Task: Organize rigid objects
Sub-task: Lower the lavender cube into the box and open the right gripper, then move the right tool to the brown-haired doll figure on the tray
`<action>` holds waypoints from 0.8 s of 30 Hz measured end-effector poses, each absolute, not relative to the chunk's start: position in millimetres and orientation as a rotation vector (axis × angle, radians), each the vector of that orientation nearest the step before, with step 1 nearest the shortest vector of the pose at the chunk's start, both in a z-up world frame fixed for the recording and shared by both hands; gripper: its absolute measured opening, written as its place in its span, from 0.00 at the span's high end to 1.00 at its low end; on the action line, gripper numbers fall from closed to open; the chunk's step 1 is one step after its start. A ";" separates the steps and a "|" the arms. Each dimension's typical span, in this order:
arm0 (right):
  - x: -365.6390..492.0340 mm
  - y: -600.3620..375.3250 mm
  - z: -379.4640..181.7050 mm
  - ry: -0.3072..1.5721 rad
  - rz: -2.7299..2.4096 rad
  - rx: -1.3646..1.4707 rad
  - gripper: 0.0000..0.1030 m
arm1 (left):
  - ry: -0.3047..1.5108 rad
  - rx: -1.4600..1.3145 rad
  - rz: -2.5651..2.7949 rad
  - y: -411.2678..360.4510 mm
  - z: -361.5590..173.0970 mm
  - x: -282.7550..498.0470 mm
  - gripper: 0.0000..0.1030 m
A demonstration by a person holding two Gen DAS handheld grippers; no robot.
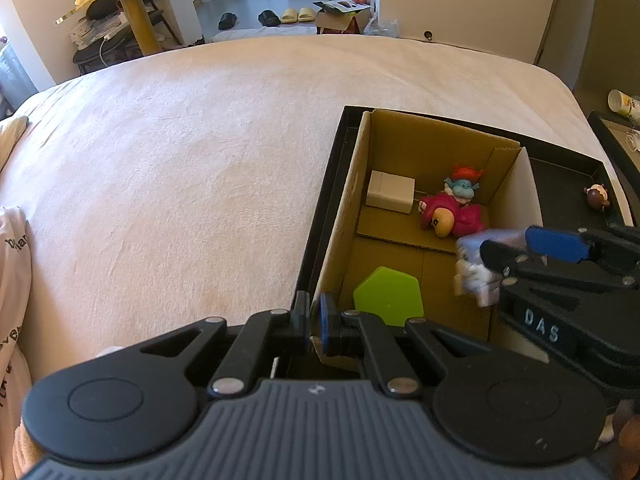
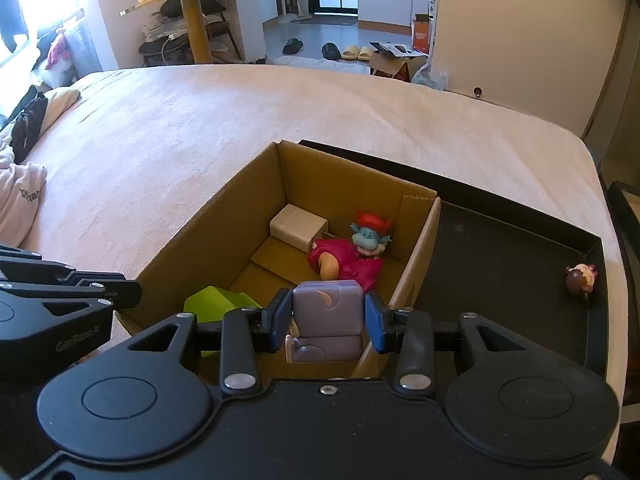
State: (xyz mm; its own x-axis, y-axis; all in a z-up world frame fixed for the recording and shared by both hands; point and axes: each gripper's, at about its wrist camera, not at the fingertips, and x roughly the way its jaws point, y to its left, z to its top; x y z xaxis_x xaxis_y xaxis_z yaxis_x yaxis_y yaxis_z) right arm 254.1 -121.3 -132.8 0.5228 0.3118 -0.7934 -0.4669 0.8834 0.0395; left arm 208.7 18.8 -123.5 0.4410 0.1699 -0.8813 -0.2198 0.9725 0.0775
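Observation:
A brown cardboard box [image 1: 344, 216] [image 2: 224, 216] stands in the left end of a black tray [image 1: 560, 176] [image 2: 500, 264] on the bed. My left gripper [image 1: 315, 320] [image 2: 132, 294] is shut on the box's near-left corner wall. My right gripper [image 2: 328, 320] [image 1: 506, 244] is shut on a purple blocky toy figure [image 2: 328, 308] [image 1: 474, 268], held just over the box's near right side. Inside lie a small white box [image 1: 390, 192] [image 2: 298, 228], a blue troll with red hair [image 1: 464, 186] [image 2: 370, 232], a pink figure [image 1: 448, 214] [image 2: 340, 262] and a green hexagonal piece [image 1: 388, 296] [image 2: 216, 304].
A small brown figure [image 1: 598, 196] [image 2: 580, 280] lies at the tray's far right corner. The bed's cream blanket [image 1: 180, 160] stretches left and beyond the box. Pale clothing [image 2: 20, 200] lies at the left edge. A paper cup [image 1: 624, 104] and a second dark tray sit off the bed's right.

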 end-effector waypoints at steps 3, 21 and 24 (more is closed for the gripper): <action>253.7 -122.2 -129.1 0.889 0.466 -0.190 0.63 | 1.087 -0.050 0.236 17.9 -123.5 209.8 0.96; 251.4 -166.5 -115.0 0.836 0.397 -0.111 0.63 | 1.085 -0.034 0.240 14.4 -124.1 208.2 0.96; 254.1 -177.9 -116.3 0.826 0.376 -0.098 0.62 | 1.087 -0.031 0.244 13.7 -124.3 208.8 0.96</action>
State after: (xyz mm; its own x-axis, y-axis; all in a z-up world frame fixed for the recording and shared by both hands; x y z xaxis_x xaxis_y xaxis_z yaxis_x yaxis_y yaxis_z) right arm 254.1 -177.9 -116.3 0.6160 0.2876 -0.7334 -0.3634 0.9297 0.0594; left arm 208.8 13.7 -124.3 0.4414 0.1816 -0.8787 -0.2117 0.9727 0.0947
